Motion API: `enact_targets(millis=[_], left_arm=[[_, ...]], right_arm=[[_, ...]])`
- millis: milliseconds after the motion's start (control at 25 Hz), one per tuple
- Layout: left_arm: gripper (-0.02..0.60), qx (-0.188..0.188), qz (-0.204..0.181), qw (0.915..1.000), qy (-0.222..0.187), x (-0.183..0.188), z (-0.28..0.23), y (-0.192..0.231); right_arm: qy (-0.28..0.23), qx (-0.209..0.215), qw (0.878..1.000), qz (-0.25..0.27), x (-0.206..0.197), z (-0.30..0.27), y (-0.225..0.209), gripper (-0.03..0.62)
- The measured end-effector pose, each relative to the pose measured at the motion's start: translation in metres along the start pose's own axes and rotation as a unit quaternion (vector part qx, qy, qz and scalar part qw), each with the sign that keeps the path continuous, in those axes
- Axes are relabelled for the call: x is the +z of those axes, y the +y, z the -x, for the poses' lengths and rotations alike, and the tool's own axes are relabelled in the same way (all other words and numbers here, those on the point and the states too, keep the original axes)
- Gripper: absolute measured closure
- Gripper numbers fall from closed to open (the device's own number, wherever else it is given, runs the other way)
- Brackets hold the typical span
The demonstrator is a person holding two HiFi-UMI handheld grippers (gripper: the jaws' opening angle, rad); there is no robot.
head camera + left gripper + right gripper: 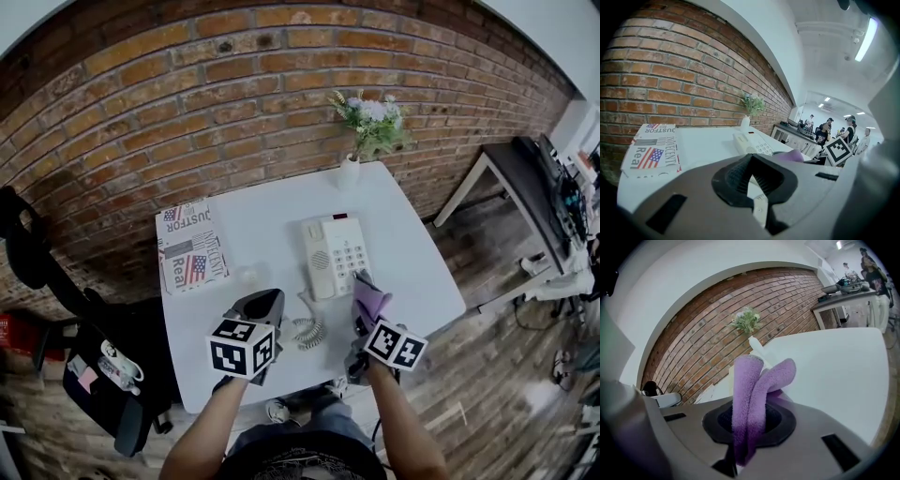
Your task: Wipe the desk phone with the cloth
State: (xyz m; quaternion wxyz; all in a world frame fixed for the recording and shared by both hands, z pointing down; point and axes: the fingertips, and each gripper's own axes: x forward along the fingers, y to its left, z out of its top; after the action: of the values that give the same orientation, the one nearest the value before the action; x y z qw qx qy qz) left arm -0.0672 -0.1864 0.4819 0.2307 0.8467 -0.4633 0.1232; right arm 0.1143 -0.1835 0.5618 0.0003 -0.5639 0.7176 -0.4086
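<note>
1. Your right gripper (748, 430) pinches the purple cloth (751, 385), which stands folded between its jaws.
2. Your left gripper (753, 177) has its jaws pressed together, gripping nothing.
3. The desk phone (336, 255) sits on the white table (262, 236), just beyond both grippers.

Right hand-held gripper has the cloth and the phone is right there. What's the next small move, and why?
Probably ease the right hand-held gripper forward and down so the purple cloth presses on the phone keypad. The cloth is already clamped in its jaws and sits by the phone's near right corner. Whether it touches yet can't be told, and most of the phone lies just beyond it.
</note>
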Motion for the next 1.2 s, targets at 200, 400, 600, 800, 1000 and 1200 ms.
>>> enact_targets(millis=[200,400,600,800,1000,1200], left_arm=[[0.577,0.007,0.003,1.0,0.0,-0.005,0.011,0.006],[0.577,0.011,0.002,0.9999,0.002,-0.01,0.017,0.01],[0.577,0.015,0.005,0.9999,0.002,-0.012,0.022,0.013],[0.577,0.023,0.01,0.9997,0.0,-0.012,0.025,0.018],[0.577,0.028,0.019,0.9994,-0.005,-0.008,0.02,0.021],[0.577,0.039,0.03,0.9987,-0.01,-0.003,0.014,0.023]], right_arm=[[0.009,0.012,1.0,0.006,-0.012,-0.005,0.015,0.548],[0.022,0.029,0.999,0.019,-0.025,-0.011,0.032,0.549],[0.043,0.051,0.997,0.041,-0.037,-0.017,0.05,0.548],[0.069,0.075,0.991,0.088,-0.044,-0.018,0.067,0.549],[0.078,0.101,0.982,0.14,-0.027,-0.015,0.084,0.548],[0.09,0.133,0.967,0.195,-0.002,-0.018,0.102,0.548]])
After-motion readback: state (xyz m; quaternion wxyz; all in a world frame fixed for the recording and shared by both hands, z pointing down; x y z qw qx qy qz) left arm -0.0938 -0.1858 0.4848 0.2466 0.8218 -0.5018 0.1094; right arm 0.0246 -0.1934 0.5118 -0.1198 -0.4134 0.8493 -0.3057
